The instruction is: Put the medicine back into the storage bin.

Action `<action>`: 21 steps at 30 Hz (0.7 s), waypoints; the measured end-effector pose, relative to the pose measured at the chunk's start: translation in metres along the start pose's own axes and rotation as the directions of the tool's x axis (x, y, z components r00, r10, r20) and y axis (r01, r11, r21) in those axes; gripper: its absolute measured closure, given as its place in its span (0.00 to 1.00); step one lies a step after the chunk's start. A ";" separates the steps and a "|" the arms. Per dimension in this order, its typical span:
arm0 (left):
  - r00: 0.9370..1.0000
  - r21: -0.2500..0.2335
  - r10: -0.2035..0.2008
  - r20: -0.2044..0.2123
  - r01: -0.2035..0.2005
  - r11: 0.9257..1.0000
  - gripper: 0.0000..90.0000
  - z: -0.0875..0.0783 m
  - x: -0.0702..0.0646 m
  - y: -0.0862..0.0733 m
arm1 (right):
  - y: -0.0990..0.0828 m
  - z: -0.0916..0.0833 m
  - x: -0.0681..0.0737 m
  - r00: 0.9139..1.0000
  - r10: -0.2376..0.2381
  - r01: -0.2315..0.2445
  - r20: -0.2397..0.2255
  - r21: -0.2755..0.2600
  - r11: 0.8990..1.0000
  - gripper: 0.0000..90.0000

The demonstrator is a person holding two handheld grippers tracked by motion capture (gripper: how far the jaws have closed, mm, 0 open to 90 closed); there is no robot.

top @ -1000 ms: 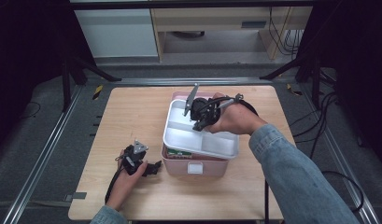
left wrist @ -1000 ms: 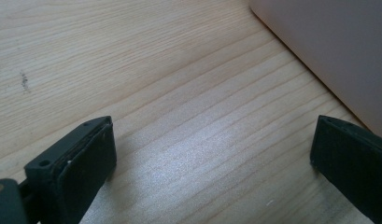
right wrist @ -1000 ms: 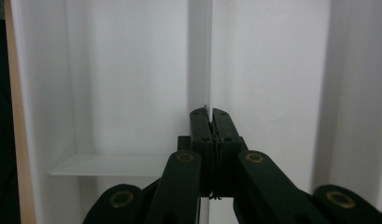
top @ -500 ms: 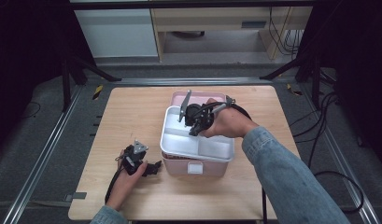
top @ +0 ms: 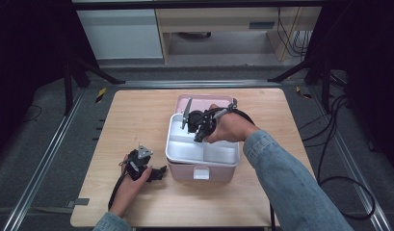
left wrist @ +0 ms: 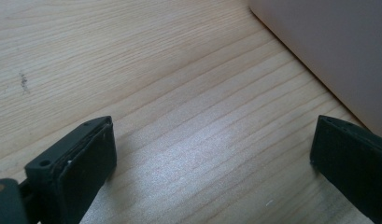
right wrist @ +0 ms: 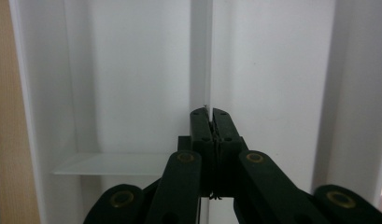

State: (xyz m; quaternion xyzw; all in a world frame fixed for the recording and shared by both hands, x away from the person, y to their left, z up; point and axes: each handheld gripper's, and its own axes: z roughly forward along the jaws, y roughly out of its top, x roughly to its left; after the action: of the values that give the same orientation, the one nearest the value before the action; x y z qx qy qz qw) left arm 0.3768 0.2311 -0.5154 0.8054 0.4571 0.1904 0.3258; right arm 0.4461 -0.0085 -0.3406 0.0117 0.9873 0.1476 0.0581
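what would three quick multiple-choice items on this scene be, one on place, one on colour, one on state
1. Where does the white divided plastic tray sit?
A. on top of the pink plastic box
B. on the floor
C. beside the box on the light wooden table

2. What colour is the box's raised lid?
A. blue
B. pink
C. green

3. How do the jaws of the left tool stand?
A. wide apart
B. pressed together
C. clamped on a cable

Answers: 1 A, the high view shows the tray seated in the box's top. 2 B, the lid behind the tray is pink. 3 A, the left gripper view shows bare table between the jaws.
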 end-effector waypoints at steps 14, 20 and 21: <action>1.000 -0.002 0.000 0.002 0.000 1.000 0.00 0.000 0.000 0.000 | -0.002 0.021 0.001 1.000 -0.010 0.011 -0.024 0.025 1.000 0.99; 1.000 -0.001 0.001 0.003 -0.001 1.000 0.00 0.000 0.000 0.000 | -0.007 0.025 0.001 1.000 0.001 -0.002 -0.023 -0.007 1.000 0.94; 1.000 -0.001 0.001 0.003 -0.001 1.000 0.00 0.000 0.000 0.000 | -0.008 0.025 0.001 1.000 0.004 -0.004 -0.021 -0.009 1.000 0.89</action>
State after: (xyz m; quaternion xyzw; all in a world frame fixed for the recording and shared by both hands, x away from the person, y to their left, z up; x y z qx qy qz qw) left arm 0.3768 0.2307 -0.5155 0.8057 0.4560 0.1898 0.3269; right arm 0.4481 -0.0083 -0.3671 0.0120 0.9871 0.1524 0.0473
